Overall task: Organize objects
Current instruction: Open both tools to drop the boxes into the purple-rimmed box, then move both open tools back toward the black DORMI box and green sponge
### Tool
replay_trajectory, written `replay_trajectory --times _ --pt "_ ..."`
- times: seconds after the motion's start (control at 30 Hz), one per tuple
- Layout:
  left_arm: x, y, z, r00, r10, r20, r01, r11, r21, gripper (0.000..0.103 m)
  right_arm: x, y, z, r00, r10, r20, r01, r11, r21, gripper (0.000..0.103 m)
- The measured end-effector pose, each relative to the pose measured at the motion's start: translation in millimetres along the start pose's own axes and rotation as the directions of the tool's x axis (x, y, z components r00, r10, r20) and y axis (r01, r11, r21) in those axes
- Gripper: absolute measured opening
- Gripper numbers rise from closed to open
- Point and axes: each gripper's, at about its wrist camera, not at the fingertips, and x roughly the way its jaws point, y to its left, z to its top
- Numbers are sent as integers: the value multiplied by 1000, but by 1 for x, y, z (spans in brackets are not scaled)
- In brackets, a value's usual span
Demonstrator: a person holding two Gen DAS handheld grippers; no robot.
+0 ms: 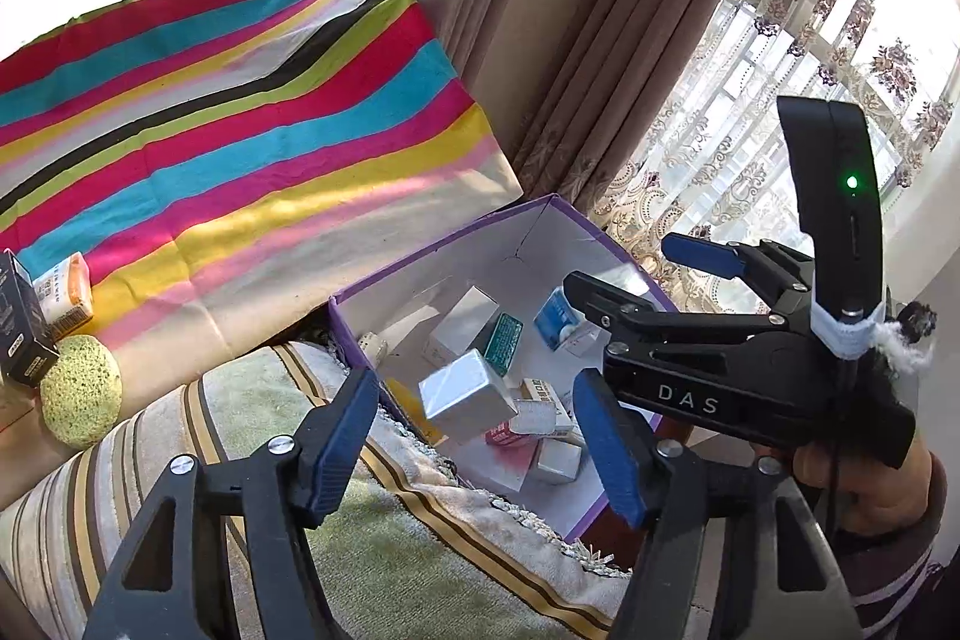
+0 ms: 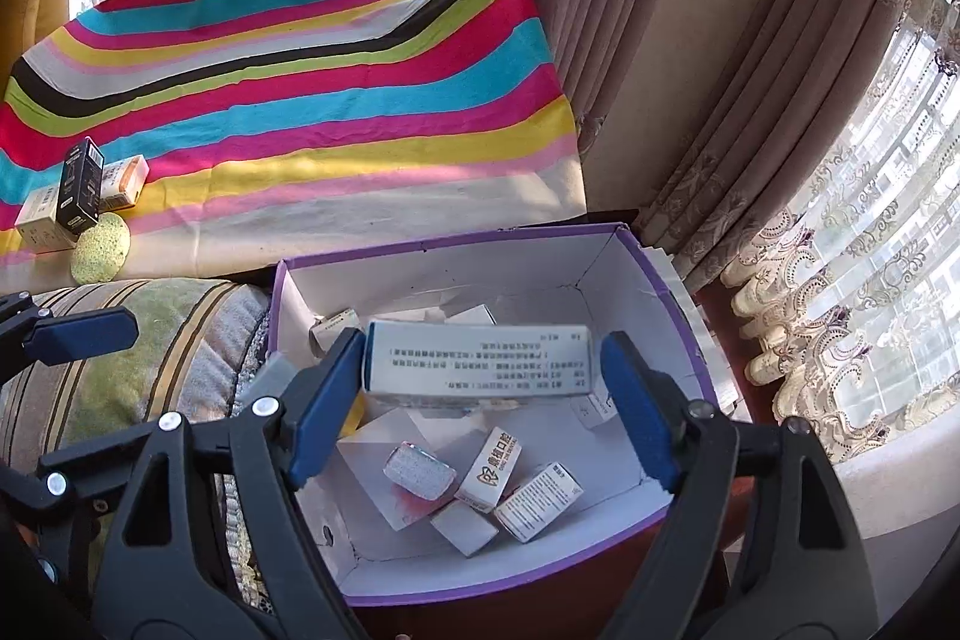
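A purple cardboard box with a white inside (image 1: 420, 274) (image 2: 672, 274) holds several small packets. My right gripper (image 2: 480, 400) is open above the box. A white packet with printed text (image 2: 480, 361) sits blurred between its fingers, touching the left pad and clear of the right one. My left gripper (image 1: 474, 436) is open and empty at the box's near left edge, with a silver packet (image 1: 465, 394) in the box beyond it. The right gripper also shows in the left wrist view (image 1: 618, 292). A black box (image 2: 79, 184), an orange-white box (image 2: 123, 181) and a green sponge (image 2: 100, 247) lie on the striped cloth.
A striped cloth (image 1: 240, 130) (image 2: 300, 70) covers the surface behind the box. A striped cushion (image 1: 390, 550) (image 2: 150, 340) lies left of the box. Curtains (image 1: 600, 40) and a window (image 2: 870, 250) stand to the right.
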Motion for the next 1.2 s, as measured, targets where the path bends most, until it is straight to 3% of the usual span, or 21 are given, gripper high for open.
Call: replay_trajectory --times 0.5,0.73,0.93,1.2 --pt "-23 38 -3 998 48 51 -42 992 -120 69 -8 17 4 1000 22 11 -22 999 -29 89" --pt "-41 60 -11 993 93 75 -80 983 -166 69 -12 34 8 997 77 16 -76 997 -19 89" --pt "-64 92 -22 985 143 99 -115 963 -244 69 -14 60 13 991 130 20 -129 991 -34 90" --pt "-100 139 -44 961 244 130 -190 925 -329 70 -19 96 21 980 198 19 -197 978 -62 90"
